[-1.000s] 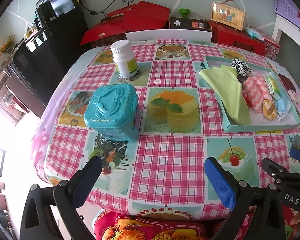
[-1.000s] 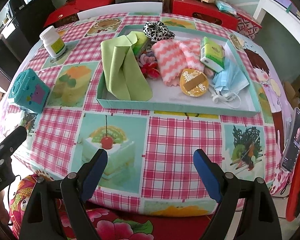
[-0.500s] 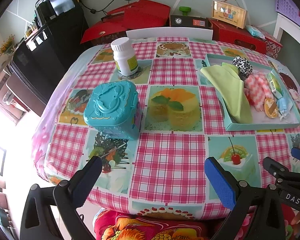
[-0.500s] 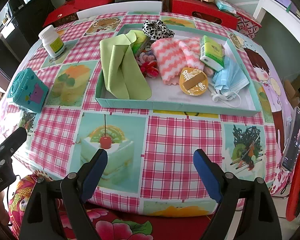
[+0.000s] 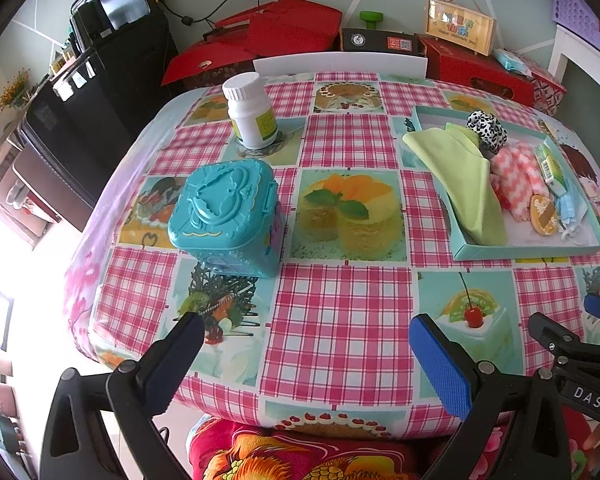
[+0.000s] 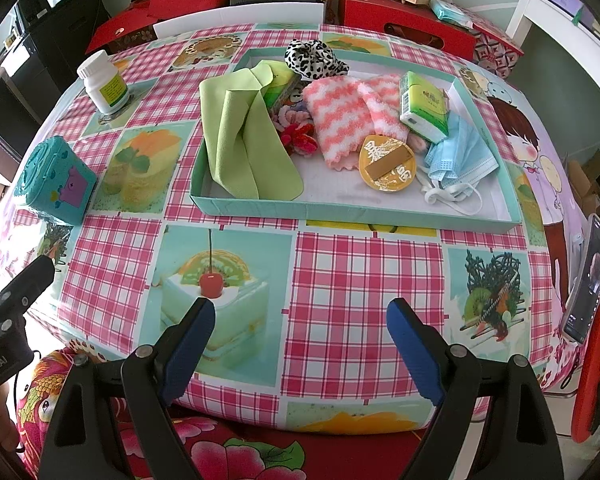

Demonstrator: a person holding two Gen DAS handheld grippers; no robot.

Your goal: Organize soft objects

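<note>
A shallow teal tray (image 6: 352,213) (image 5: 520,251) on the table holds a green cloth (image 6: 244,140) (image 5: 464,176), a pink-and-white striped towel (image 6: 340,120) (image 5: 520,176), a black-and-white scrunchie (image 6: 312,58), red and pink hair ties (image 6: 298,138), a tissue pack (image 6: 424,106), a blue face mask (image 6: 460,152) and a round gold tin (image 6: 388,164). My left gripper (image 5: 304,348) is open and empty over the table's near edge. My right gripper (image 6: 300,336) is open and empty, in front of the tray.
A teal plastic box (image 5: 224,216) (image 6: 54,184) stands left of centre. A white pill bottle (image 5: 250,110) (image 6: 104,86) stands behind it. A phone (image 6: 586,280) leans at the table's right edge. Red boxes (image 5: 292,28) and black shelves (image 5: 112,60) stand behind the table.
Both grippers have drawn back a little from the table; the objects look slightly farther away. Both stay open. Nothing on the table has moved.
</note>
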